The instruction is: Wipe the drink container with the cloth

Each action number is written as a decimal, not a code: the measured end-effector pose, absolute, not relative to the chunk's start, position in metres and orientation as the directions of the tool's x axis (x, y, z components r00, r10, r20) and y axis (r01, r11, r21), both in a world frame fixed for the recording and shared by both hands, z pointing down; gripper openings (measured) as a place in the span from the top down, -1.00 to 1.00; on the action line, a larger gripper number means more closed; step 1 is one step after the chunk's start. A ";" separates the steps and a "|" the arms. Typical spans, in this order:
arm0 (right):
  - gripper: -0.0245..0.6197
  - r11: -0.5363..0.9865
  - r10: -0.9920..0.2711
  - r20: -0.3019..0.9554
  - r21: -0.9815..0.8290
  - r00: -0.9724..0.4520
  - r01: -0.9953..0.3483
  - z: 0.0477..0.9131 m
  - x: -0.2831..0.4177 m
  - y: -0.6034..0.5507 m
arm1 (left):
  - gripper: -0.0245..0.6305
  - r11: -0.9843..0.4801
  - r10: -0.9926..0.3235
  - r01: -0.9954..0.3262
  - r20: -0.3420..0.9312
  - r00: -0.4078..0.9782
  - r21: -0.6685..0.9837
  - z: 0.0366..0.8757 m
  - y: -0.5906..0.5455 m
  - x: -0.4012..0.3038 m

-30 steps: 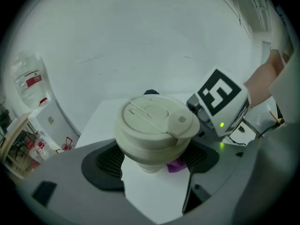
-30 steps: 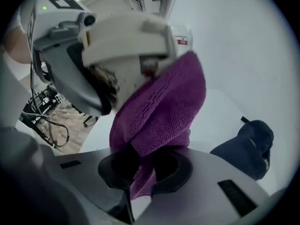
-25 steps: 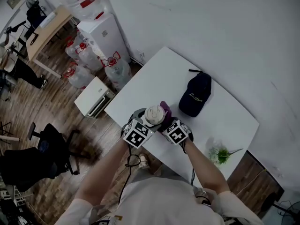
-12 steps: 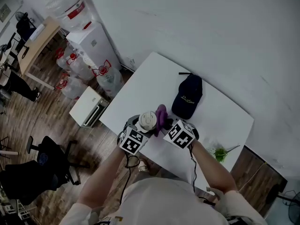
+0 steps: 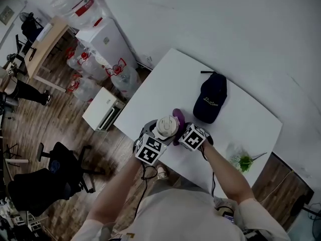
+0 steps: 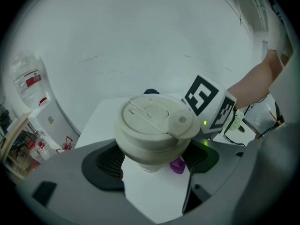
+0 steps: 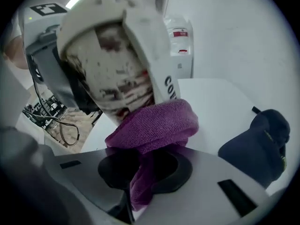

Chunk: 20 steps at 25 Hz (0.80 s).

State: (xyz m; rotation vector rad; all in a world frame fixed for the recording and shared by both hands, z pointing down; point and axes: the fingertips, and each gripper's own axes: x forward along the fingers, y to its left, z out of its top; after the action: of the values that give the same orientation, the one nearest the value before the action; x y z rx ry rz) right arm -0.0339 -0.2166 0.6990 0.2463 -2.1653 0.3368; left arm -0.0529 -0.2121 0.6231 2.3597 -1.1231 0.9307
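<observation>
Over the tabletop [image 5: 165, 84], at its near edge, the left gripper [image 6: 152, 159] clamps a lidded cup [image 6: 152, 125]; the cream lid is shut, hiding any contents, and the pale side is blotched dark red. The right gripper [image 7: 145, 170] pinches a purple cloth [image 7: 154, 123], pressed against the cup's side.

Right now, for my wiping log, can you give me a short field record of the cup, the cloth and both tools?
cup: pale lid, patterned side
left tool: shut on cup, pads on its lower body
cloth: purple, touching cup's lower side
right tool: shut on cloth
table: white; dark cap and green sprig lie apart from cup
</observation>
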 end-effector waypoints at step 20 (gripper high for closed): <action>0.67 0.970 -0.157 0.766 0.001 -0.624 -0.243 0.593 -0.024 -0.220 | -0.27 -0.630 -0.529 -0.775 0.702 0.477 0.052 0.624 -0.213 -0.050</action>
State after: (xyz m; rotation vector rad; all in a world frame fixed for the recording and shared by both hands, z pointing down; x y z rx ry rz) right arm -0.0236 -0.2199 0.5934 0.2793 -2.2556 0.1286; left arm -0.0500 -0.2130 0.6235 2.3649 -1.0948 0.9376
